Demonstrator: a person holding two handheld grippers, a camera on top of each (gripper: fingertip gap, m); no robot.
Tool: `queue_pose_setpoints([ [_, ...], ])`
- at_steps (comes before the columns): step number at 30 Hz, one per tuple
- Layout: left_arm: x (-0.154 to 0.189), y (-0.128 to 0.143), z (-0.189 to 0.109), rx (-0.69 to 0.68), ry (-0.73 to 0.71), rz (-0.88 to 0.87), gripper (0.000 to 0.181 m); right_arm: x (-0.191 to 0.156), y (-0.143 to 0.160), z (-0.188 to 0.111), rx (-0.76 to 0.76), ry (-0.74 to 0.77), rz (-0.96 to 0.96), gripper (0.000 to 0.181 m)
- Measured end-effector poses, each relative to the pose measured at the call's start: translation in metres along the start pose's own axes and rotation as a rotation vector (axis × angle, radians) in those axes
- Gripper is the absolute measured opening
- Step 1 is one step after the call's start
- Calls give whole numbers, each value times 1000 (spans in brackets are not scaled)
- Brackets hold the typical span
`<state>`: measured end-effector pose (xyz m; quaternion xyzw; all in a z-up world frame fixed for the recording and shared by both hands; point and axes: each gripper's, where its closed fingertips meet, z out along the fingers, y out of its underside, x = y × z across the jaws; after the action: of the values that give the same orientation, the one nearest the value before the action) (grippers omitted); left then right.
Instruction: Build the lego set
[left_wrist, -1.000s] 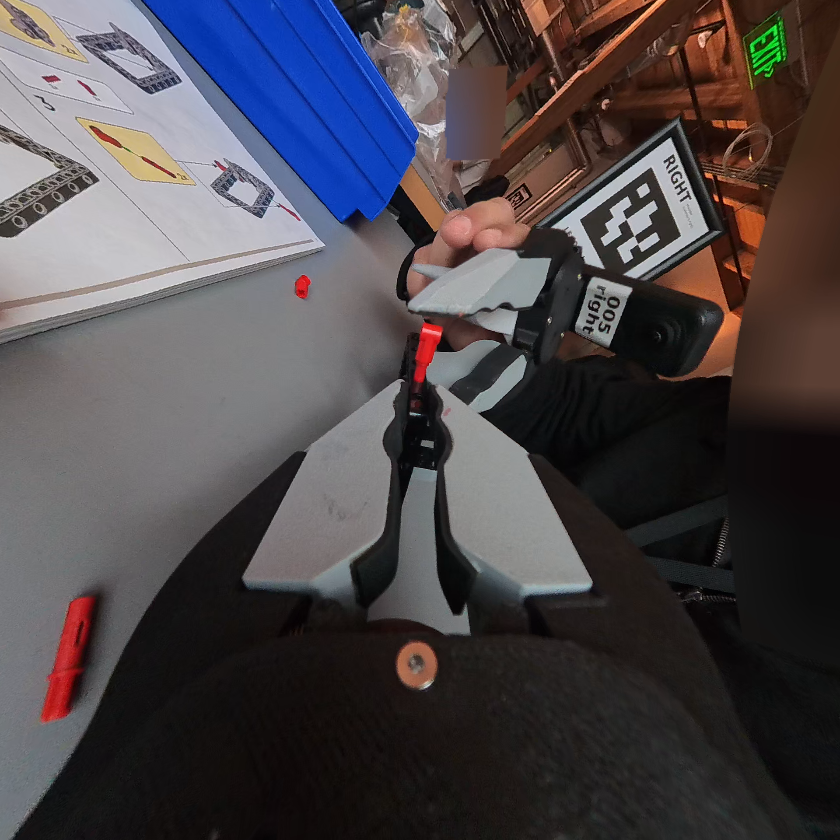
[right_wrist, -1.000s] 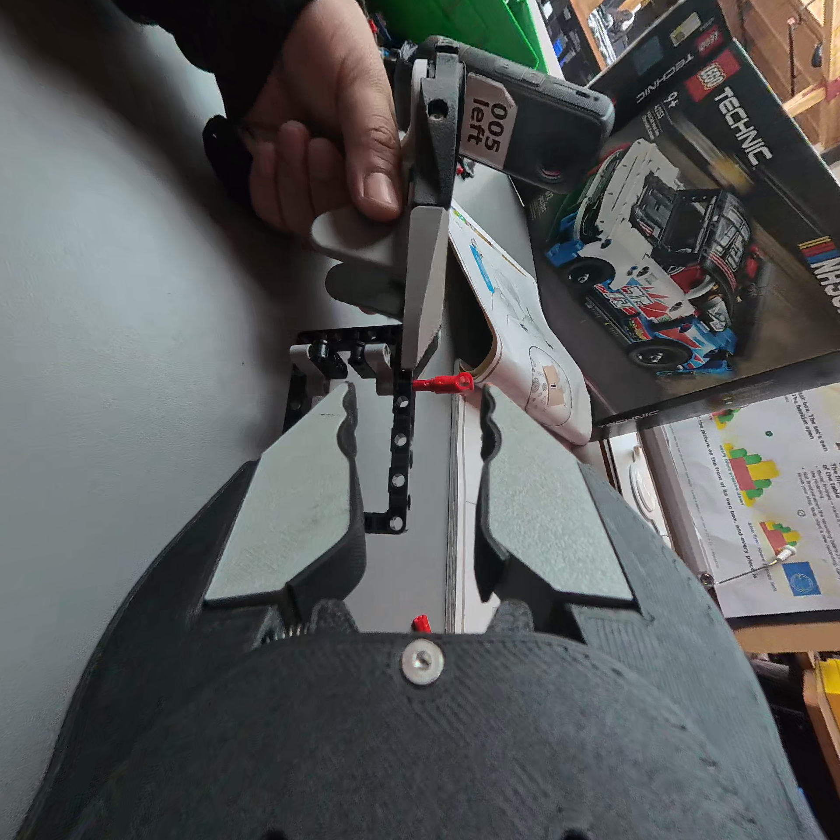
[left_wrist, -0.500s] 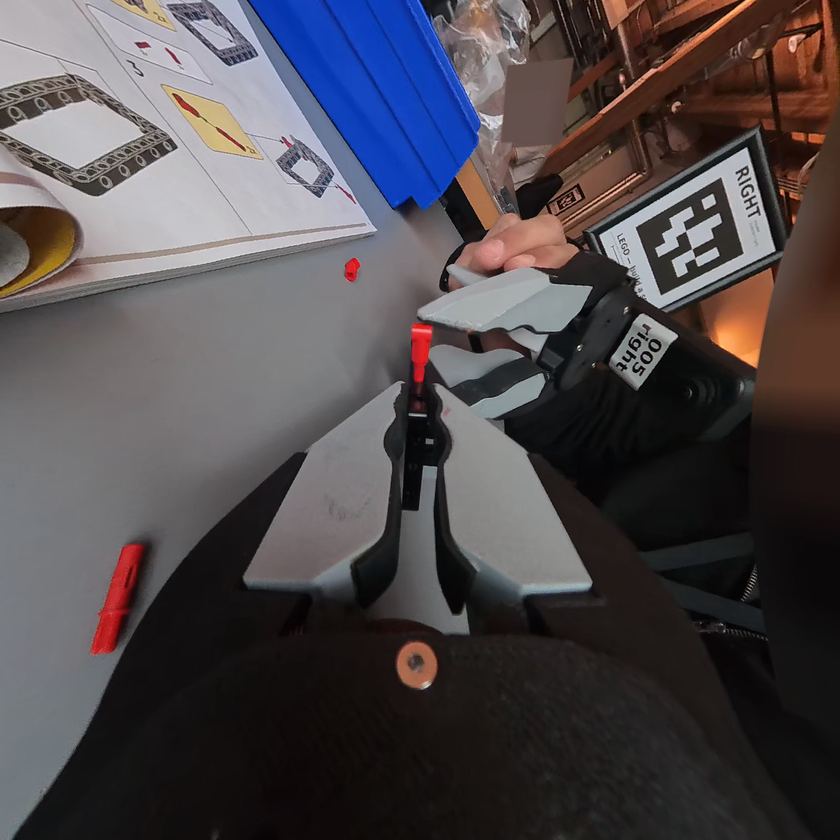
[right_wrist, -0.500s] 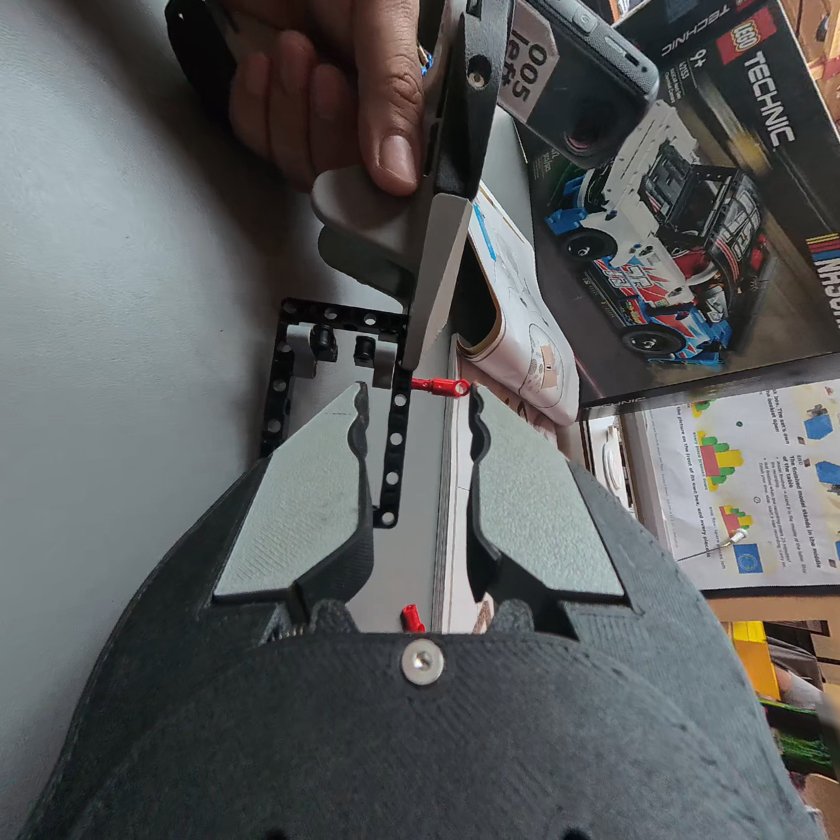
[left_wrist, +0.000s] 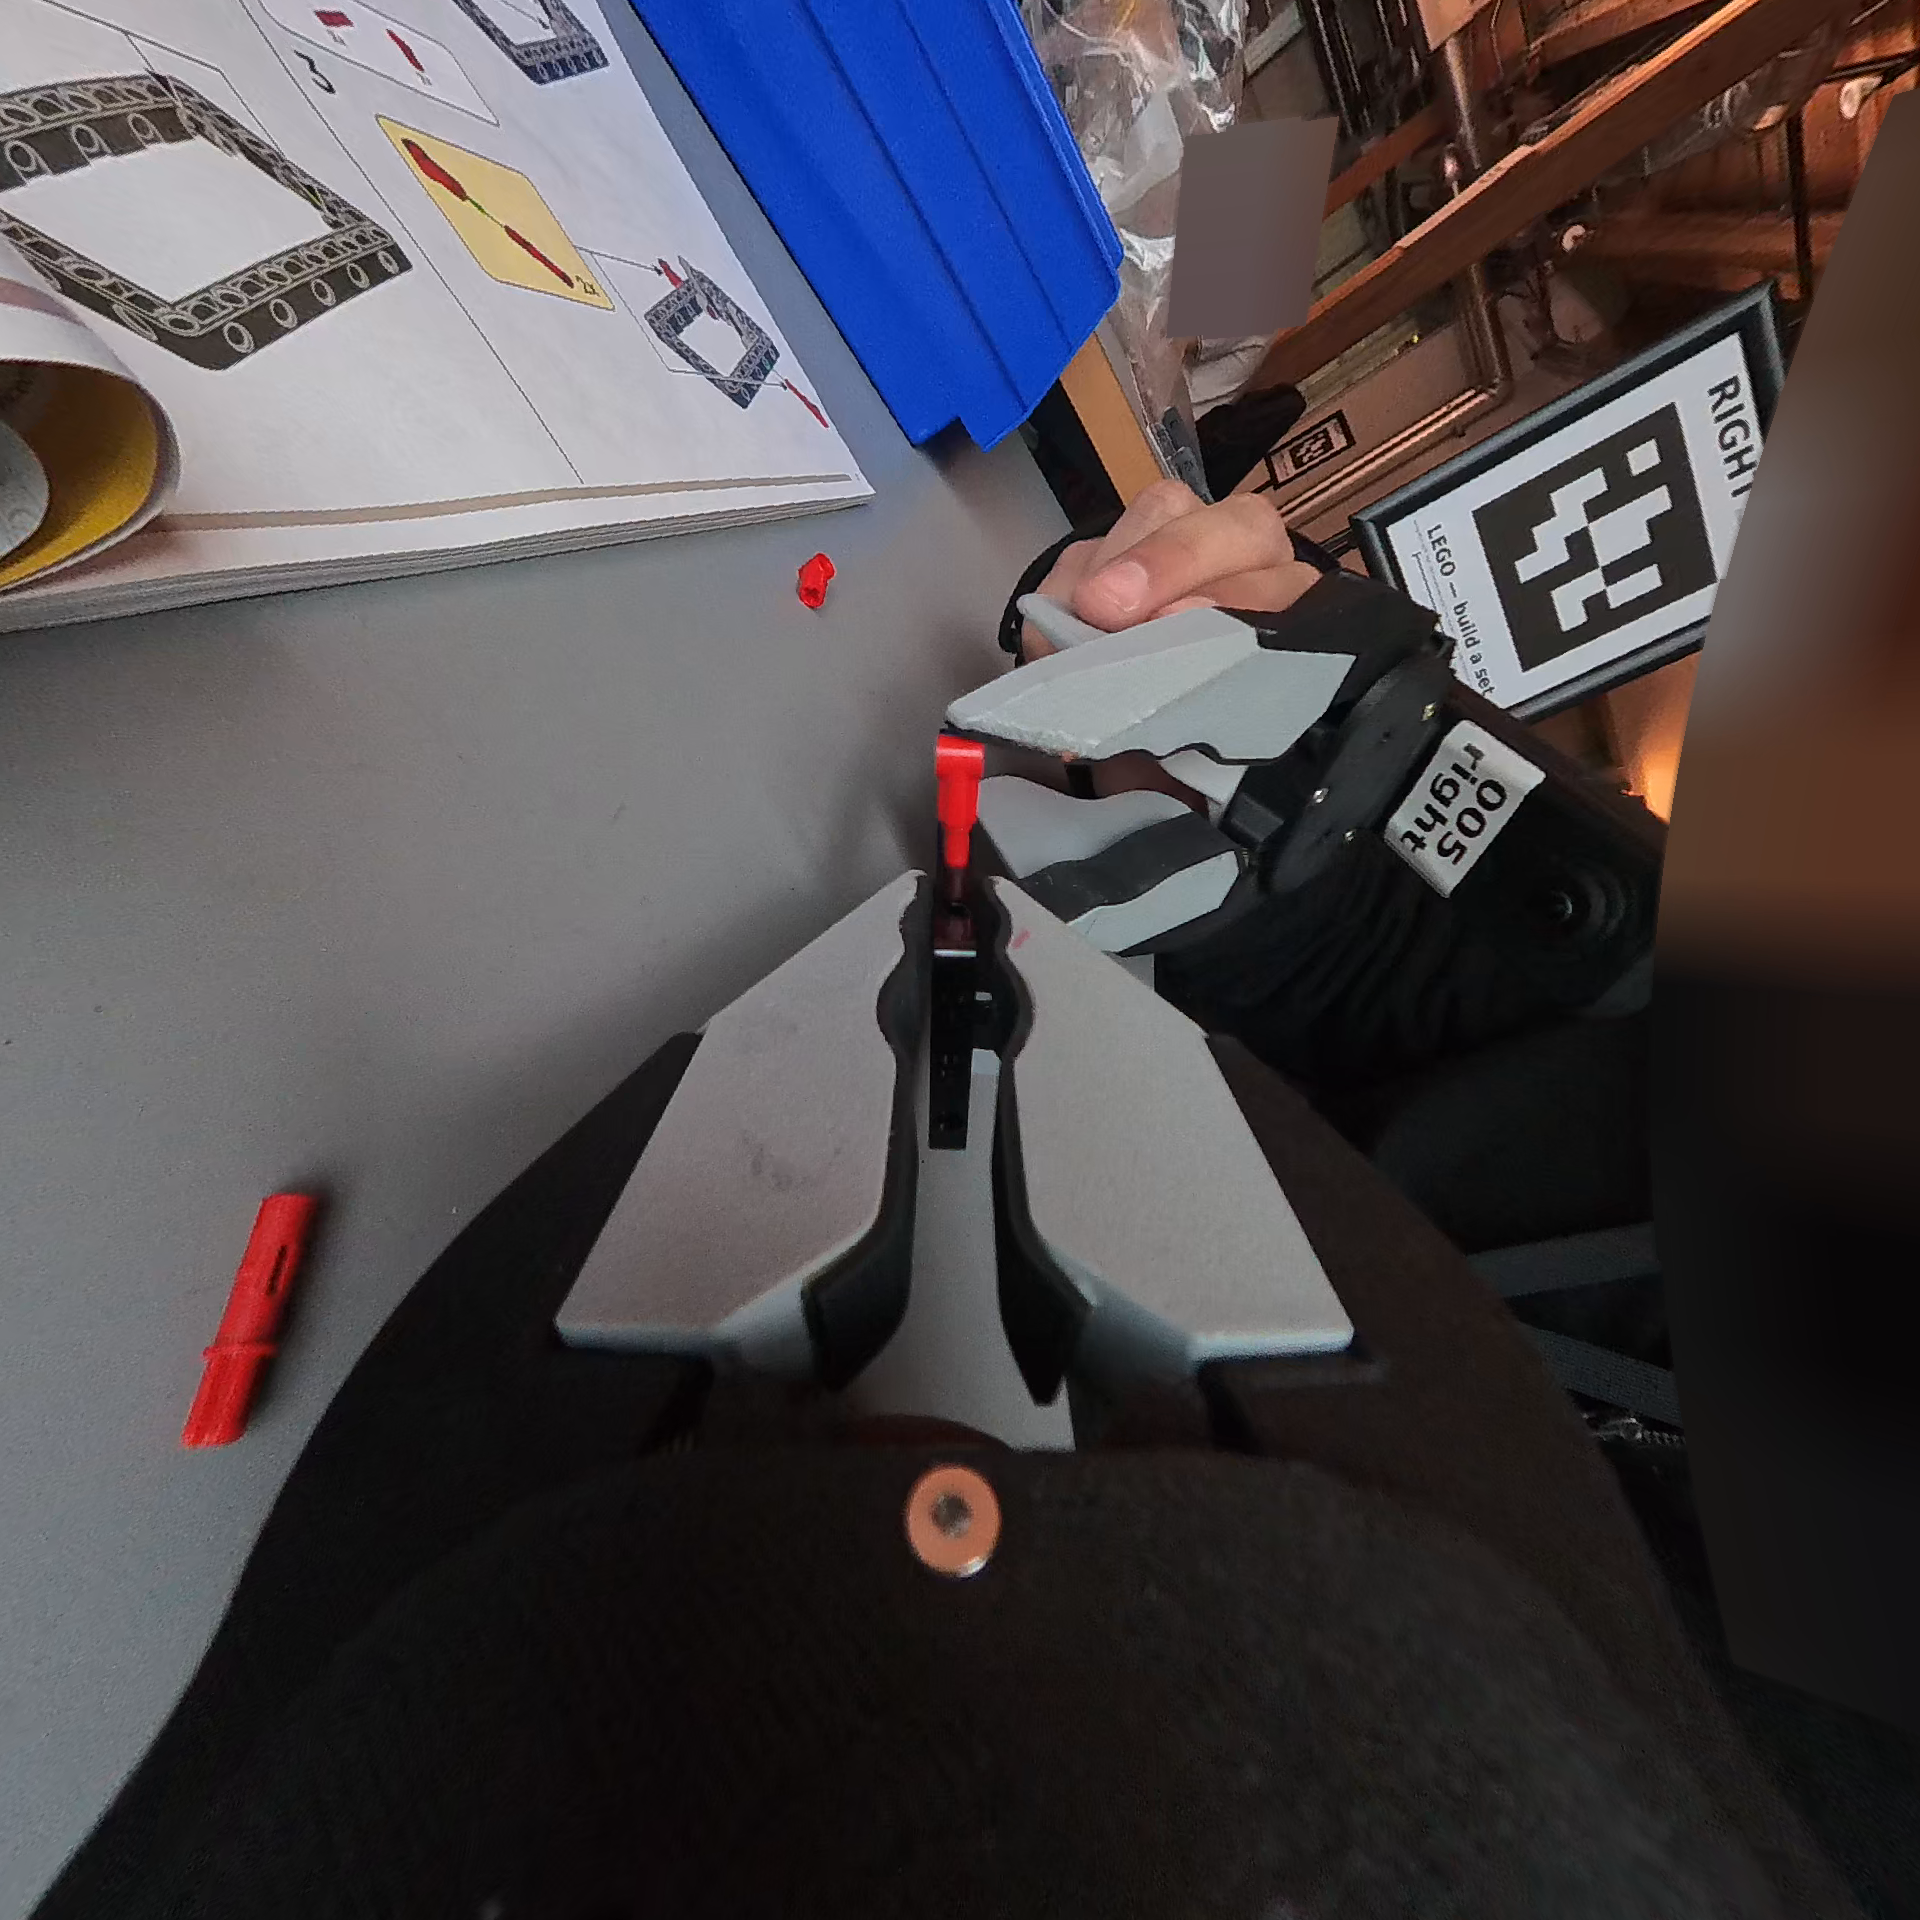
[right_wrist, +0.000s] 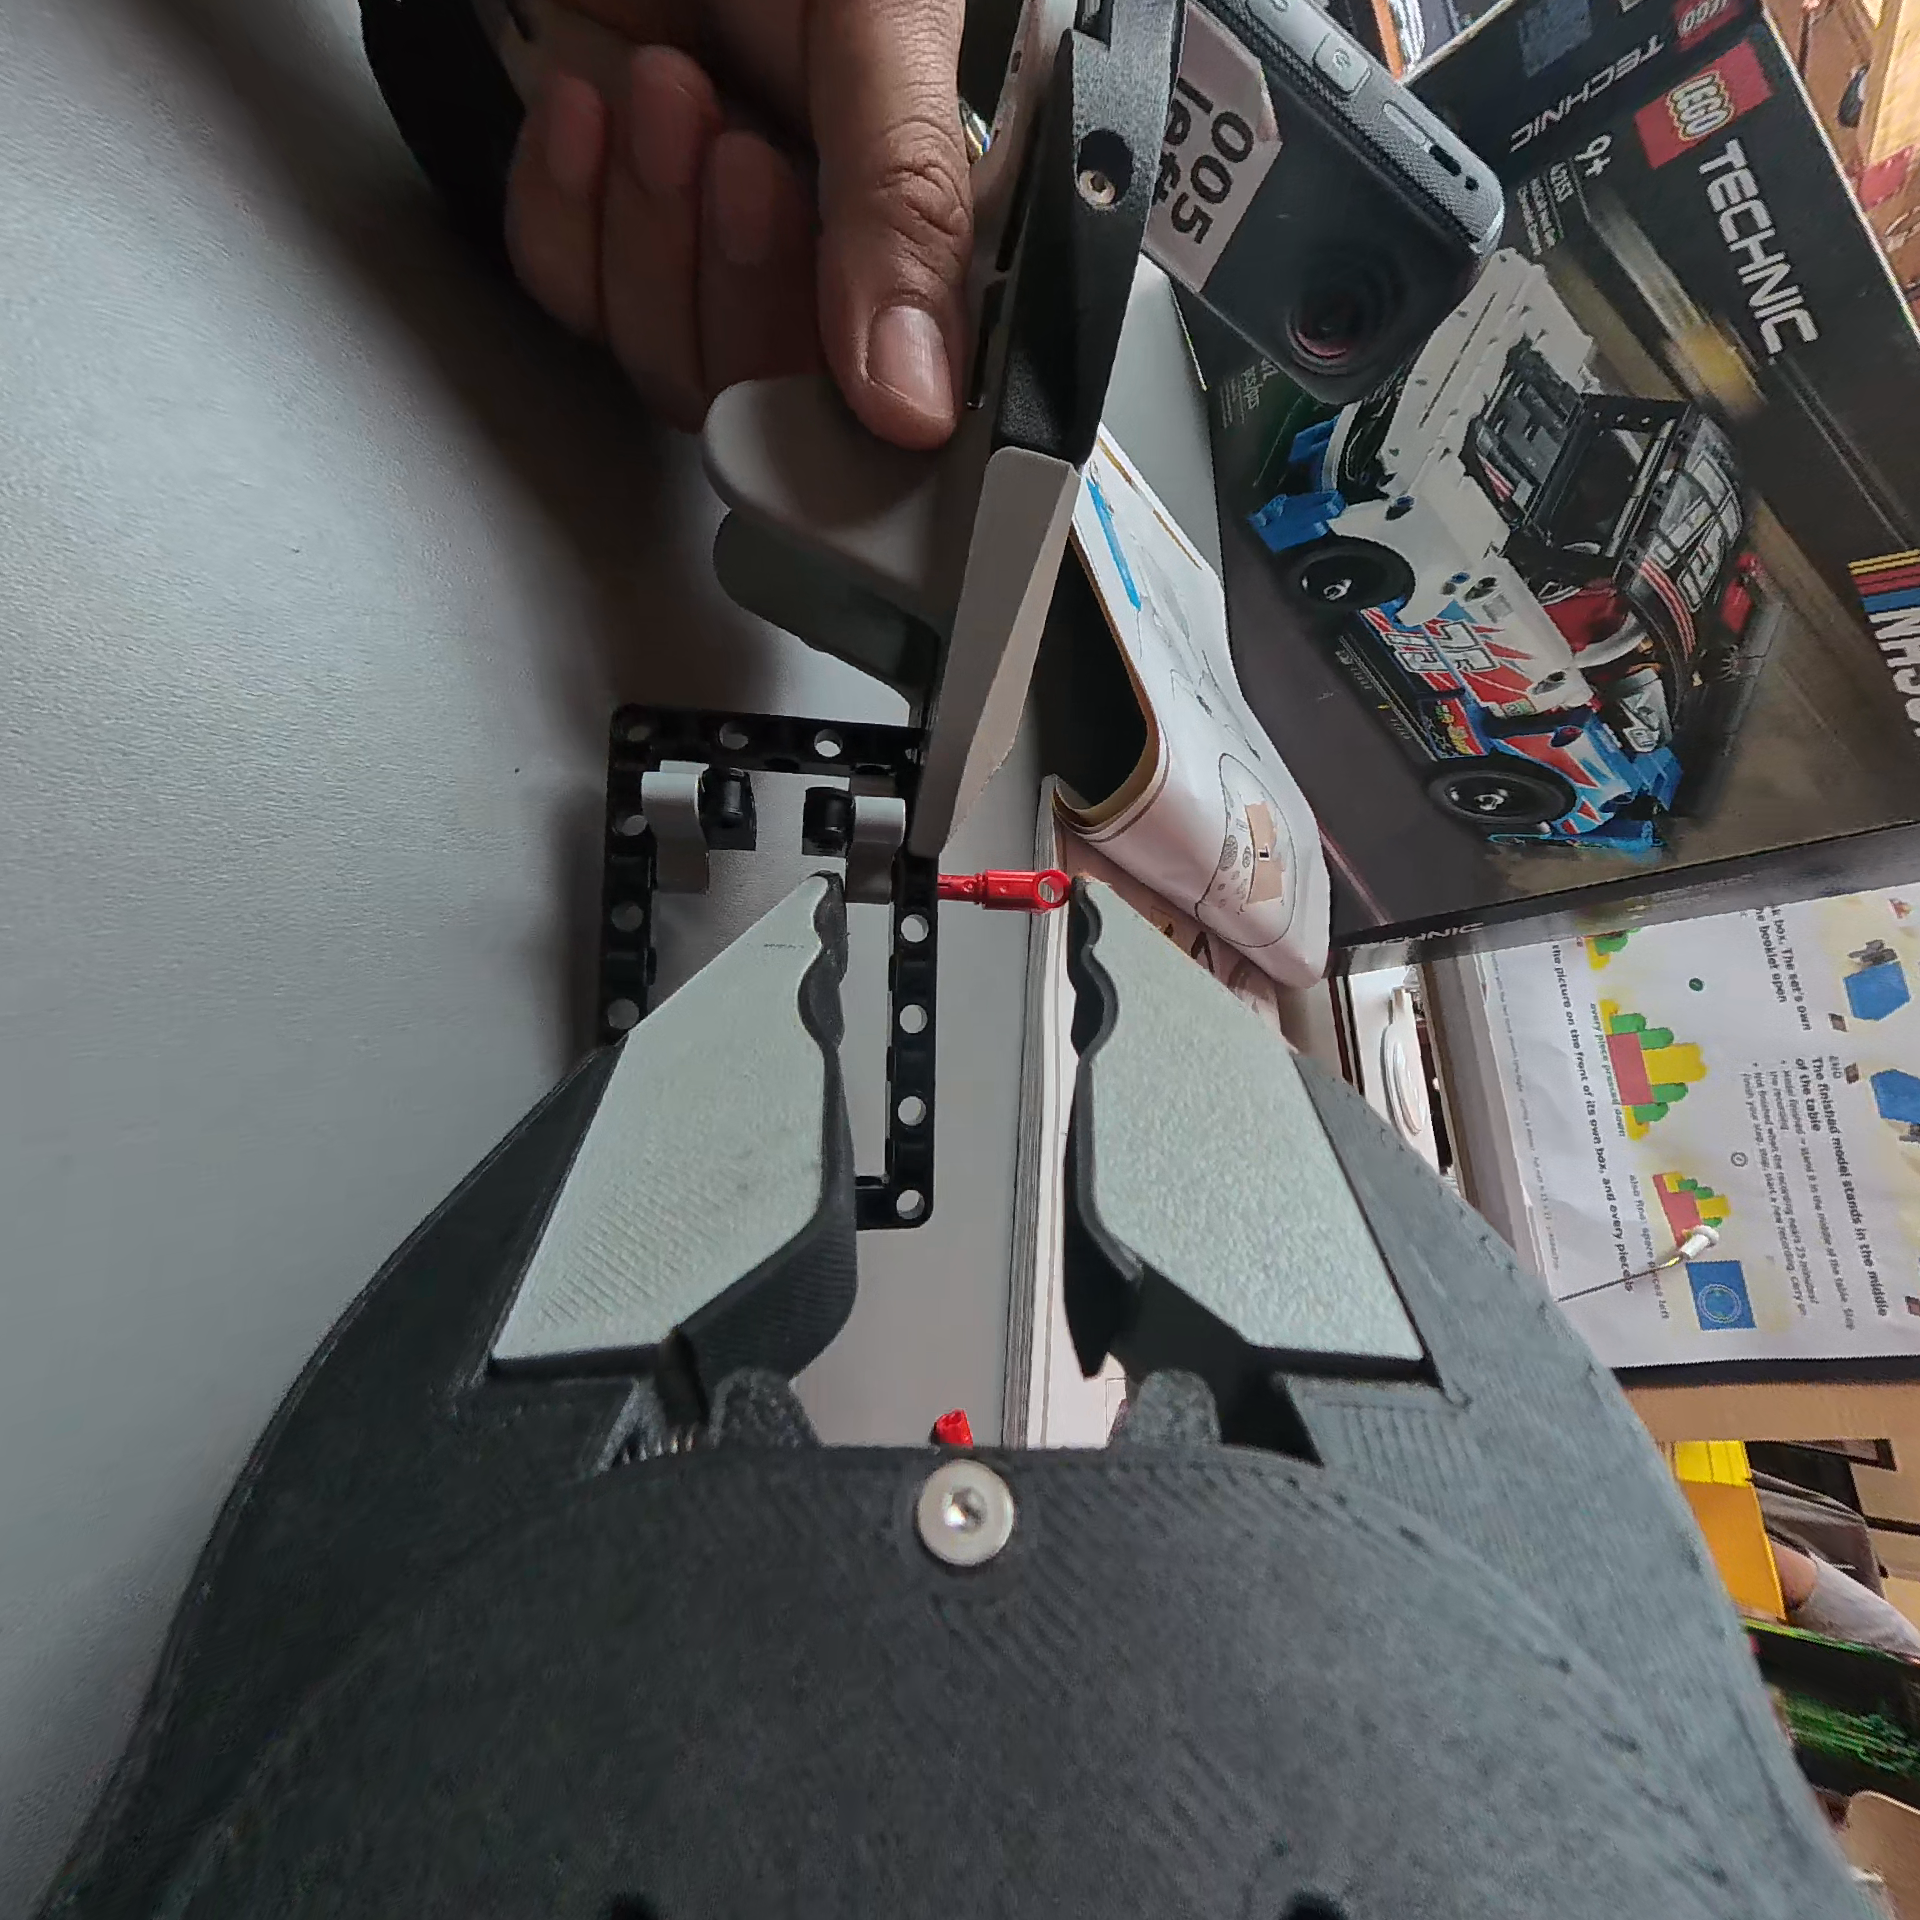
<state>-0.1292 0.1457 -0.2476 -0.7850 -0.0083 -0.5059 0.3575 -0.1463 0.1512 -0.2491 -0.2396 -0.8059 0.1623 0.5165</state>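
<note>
My left gripper (left_wrist: 956, 920) is shut on one side of a black rectangular beam frame (right_wrist: 914, 1039), held on edge just above the grey table (left_wrist: 416, 883). A red pin (right_wrist: 1003, 890) sticks sideways out of that side; in the left wrist view it (left_wrist: 954, 800) points away past my fingertips. My right gripper (right_wrist: 956, 894) is open: its left fingertip lies inside the frame, its right fingertip at the pin's head. Two grey connectors (right_wrist: 681, 821) with black pins sit at the frame's far end.
A loose red pin (left_wrist: 249, 1320) and a small red piece (left_wrist: 816, 579) lie on the table. The open instruction booklet (left_wrist: 364, 312) and a blue bin (left_wrist: 904, 187) lie beyond. The set's box (right_wrist: 1558, 468) stands to the right. My two grippers' fingertips are within a few centimetres of each other. The loose red pin (left_wrist: 249, 1320) is about 11 cm from both grippers' fingertips.
My right gripper has moved in toward the frame and now straddles the frame's side and the red pin. My left gripper stays shut on the frame.
</note>
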Motion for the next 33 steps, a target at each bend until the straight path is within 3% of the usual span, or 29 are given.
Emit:
queue_pose_setpoints([
  [13, 1, 4, 2, -27, -2, 12, 6, -4, 0, -4, 0, -1, -38, 39],
  [33, -2, 16, 7, -92, -49, 59, 6, -23, 2, -11, -138, -52, -185, 33],
])
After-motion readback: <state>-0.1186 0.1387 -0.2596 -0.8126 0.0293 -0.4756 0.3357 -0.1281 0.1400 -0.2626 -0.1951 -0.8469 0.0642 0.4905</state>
